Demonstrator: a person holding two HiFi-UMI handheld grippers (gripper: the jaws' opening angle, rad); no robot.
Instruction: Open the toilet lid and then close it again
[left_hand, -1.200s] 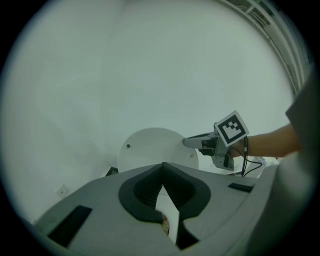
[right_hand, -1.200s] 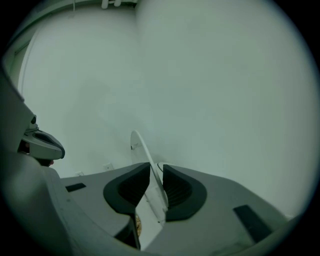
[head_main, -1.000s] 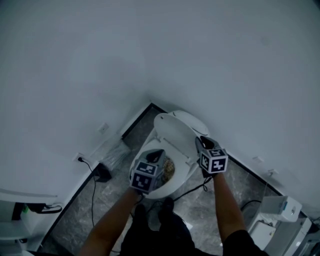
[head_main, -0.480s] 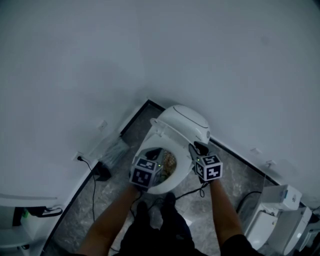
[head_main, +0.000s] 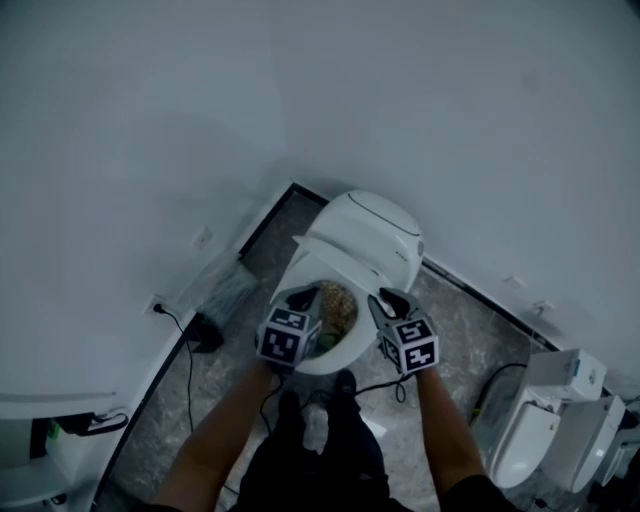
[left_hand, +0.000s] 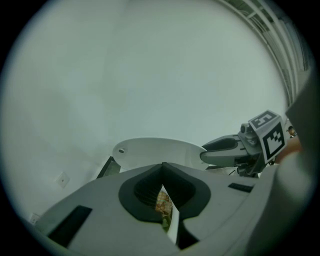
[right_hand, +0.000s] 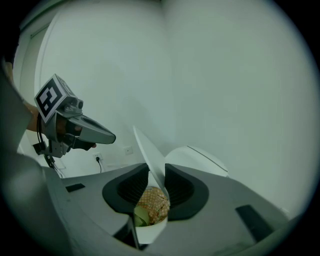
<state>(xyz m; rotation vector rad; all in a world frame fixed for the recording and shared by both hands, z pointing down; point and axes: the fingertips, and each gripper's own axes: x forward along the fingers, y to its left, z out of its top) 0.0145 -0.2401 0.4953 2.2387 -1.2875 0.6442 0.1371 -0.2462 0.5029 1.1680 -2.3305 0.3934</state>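
Gripping the toilet lid (head_main: 342, 262) by its front rim: left gripper (head_main: 300, 296) and right gripper (head_main: 388, 298) each have jaws pinched on the thin white edge. Lid sits tilted over the bowl (head_main: 333, 362), neither upright nor flat. Judged mid-swing; full closing remains.

Half-raised toilet lid (head_main: 368, 232), bowl (head_main: 327, 364) exposed

behind toilet lid (head_main: 365, 235): wall (head_main: 400, 100) close | left floor (head_main: 220, 395): cable (head_main: 187, 370), black box (head_main: 205, 338) (by wall) | right floor: open
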